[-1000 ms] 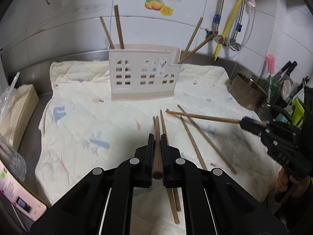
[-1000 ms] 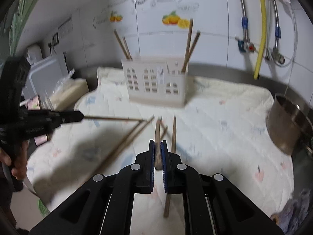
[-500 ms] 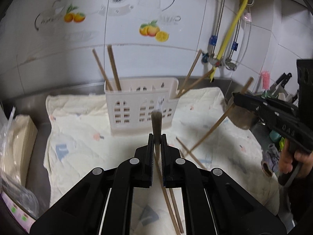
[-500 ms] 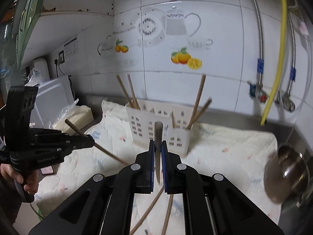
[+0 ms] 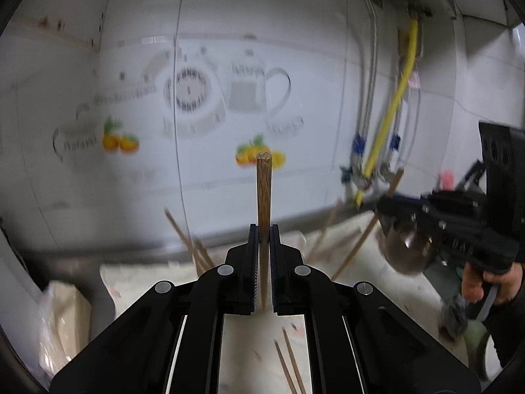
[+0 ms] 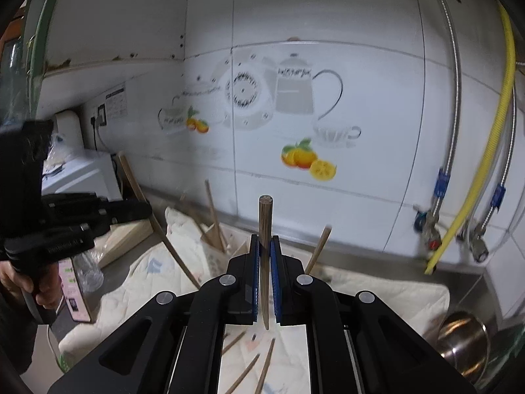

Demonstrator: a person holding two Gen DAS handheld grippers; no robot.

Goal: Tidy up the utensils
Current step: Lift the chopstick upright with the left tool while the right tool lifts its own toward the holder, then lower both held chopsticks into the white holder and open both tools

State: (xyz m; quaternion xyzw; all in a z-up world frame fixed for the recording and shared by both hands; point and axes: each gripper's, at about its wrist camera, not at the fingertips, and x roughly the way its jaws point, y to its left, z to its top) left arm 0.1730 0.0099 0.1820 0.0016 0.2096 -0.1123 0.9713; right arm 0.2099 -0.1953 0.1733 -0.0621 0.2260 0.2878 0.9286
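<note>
In the left wrist view my left gripper [image 5: 262,233] is shut on a brown wooden chopstick [image 5: 264,190] that stands upright between the pads, blunt end up. At the right edge, my right gripper [image 5: 384,208] holds a slanted chopstick [image 5: 364,233]. In the right wrist view the right gripper [image 6: 264,243] is shut on its own upright chopstick [image 6: 265,223]. The left gripper [image 6: 144,210] shows at the left with its chopstick [image 6: 164,236]. The cream holder [image 6: 213,257] is mostly hidden behind the fingers; chopsticks [image 6: 213,216] stick out of it.
Loose chopsticks [image 6: 249,371] lie on the quilted cloth [image 6: 377,289] below the grippers. A steel bowl [image 6: 466,341] sits at the right, under a yellow hose [image 6: 475,151] and metal pipes. The tiled wall is close ahead. A hand [image 5: 475,282] grips the right tool.
Both grippers rose from the cloth, each with a chopstick, and the sticks swung from lying forward to upright. The holder dropped low in both views, and the wall now fills them.
</note>
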